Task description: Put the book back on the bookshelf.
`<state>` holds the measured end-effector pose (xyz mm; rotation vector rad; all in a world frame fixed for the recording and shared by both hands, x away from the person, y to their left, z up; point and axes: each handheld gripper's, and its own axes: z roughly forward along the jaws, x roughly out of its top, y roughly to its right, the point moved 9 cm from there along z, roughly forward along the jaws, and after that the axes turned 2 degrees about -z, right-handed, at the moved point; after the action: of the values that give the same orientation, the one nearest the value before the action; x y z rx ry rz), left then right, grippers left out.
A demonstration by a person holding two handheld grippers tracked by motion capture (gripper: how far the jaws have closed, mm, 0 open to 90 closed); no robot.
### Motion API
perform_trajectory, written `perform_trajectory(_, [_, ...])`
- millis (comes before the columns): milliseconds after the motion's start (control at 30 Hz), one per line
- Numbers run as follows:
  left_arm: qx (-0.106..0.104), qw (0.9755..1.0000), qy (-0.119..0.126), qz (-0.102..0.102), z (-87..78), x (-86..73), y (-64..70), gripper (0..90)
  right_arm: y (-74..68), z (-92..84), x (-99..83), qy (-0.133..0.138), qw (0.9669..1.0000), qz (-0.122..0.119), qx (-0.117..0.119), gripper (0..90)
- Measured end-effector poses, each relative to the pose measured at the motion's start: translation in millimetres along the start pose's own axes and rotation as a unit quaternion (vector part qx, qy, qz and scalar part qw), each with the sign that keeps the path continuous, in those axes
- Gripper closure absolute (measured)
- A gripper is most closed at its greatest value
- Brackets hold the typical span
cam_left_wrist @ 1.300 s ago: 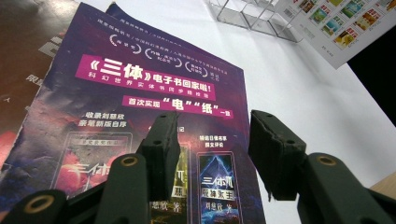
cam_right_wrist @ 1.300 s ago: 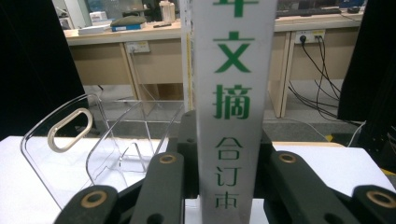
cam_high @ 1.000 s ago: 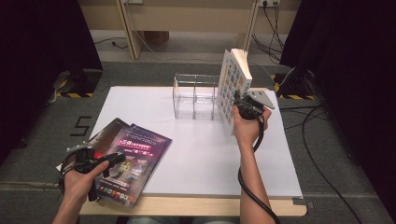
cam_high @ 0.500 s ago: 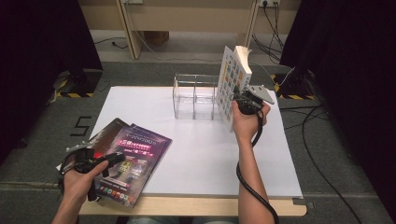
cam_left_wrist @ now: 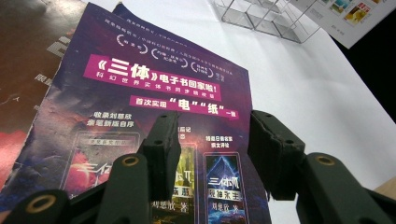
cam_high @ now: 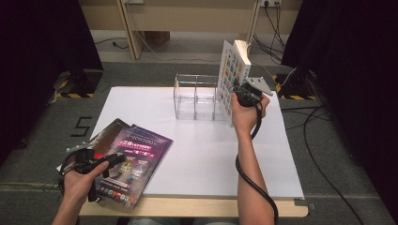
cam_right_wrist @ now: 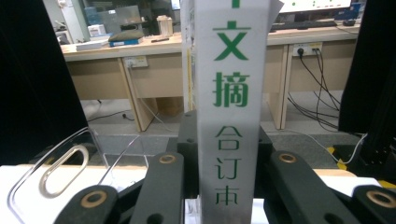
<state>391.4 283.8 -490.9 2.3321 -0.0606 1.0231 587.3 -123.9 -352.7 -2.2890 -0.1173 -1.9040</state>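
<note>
My right gripper (cam_high: 244, 96) is shut on a thick white book (cam_high: 233, 75) and holds it upright just right of a clear acrylic rack (cam_high: 195, 96). In the right gripper view the book's spine (cam_right_wrist: 229, 93), with green characters, stands between the jaws of the right gripper (cam_right_wrist: 224, 135). My left gripper (cam_high: 115, 161) rests open over a purple magazine (cam_high: 136, 161) at the table's front left. In the left gripper view nothing sits between the open jaws of the left gripper (cam_left_wrist: 212, 140); the magazine's cover (cam_left_wrist: 140, 93) lies beneath them.
A darker magazine (cam_high: 105, 136) lies under the purple one. A white sheet (cam_high: 197, 154) covers the table. The rack's curved clear wall (cam_right_wrist: 56, 163) is at lower left in the right gripper view. Cables trail on the floor at right (cam_high: 324, 122).
The right gripper has raised the white book a little beside the rack. The left gripper and the magazines have stayed put.
</note>
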Motion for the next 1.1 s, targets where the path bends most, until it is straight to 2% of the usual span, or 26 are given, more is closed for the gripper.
perform_trajectory(700, [0.000, 1.0000, -0.001, 0.000, 0.2, 0.4, -1.9, 53.1, -3.3, 26.0, 1.5, -0.002, 1.0000, 0.000, -0.007, 74.4])
perform_trajectory(967, [0.000, 1.0000, 0.000, 0.000, -0.1, 0.0, -2.8, 53.0, -6.1, 30.2, -18.8, -0.015, 0.9998, 0.007, -0.008, 74.4])
perform_trajectory(1100, [0.000, 1.0000, -0.001, 0.000, 0.1, -0.1, -2.8, 53.0, -5.5, 27.8, -22.1, -0.006, 0.9999, 0.006, -0.011, 74.3])
